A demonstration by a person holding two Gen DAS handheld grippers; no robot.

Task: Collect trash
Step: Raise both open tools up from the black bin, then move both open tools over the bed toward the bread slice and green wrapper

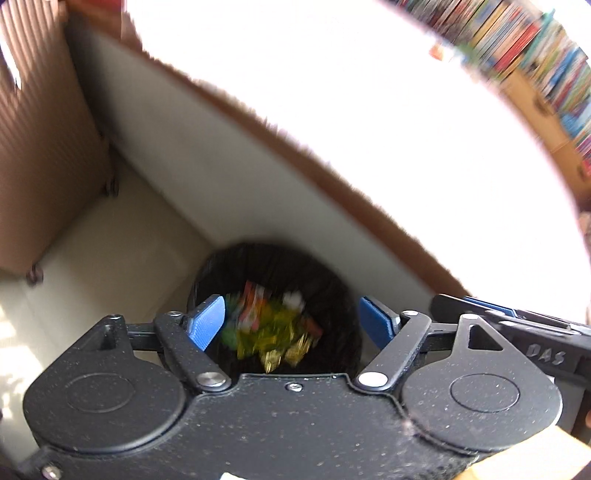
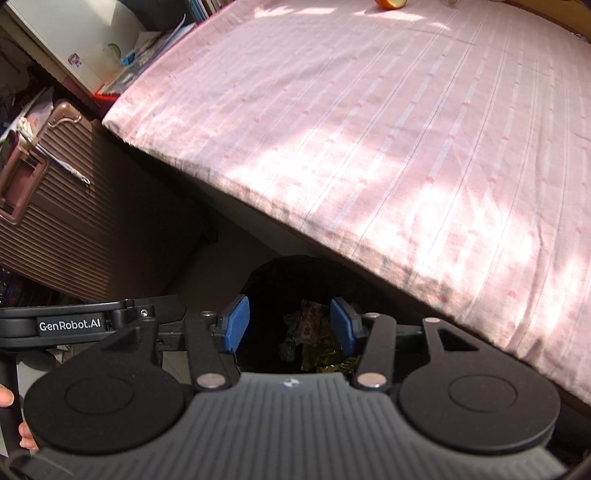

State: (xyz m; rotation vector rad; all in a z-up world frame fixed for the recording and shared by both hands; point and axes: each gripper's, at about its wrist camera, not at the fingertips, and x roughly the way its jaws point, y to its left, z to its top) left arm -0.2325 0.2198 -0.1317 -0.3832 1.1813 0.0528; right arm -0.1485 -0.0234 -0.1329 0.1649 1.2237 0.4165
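Both of your grippers hang over the black trash bin [image 1: 273, 306], which stands on the floor against the side of the bed [image 2: 369, 129]. The left gripper [image 1: 291, 321] has its jaws spread with nothing between them. The right gripper [image 2: 290, 325] is the same, its jaws apart and empty. The trash [image 1: 269, 328] already lies inside the bin: crumpled yellow, orange and green wrappers, blurred in the left wrist view and dim in the right. So this looks like the drop step, finished. Next you probably need to lift clear of the rim and look for more litter. An orange object [image 2: 391, 3] sits at the far edge of the bed; whether it is trash, you can't tell from here.
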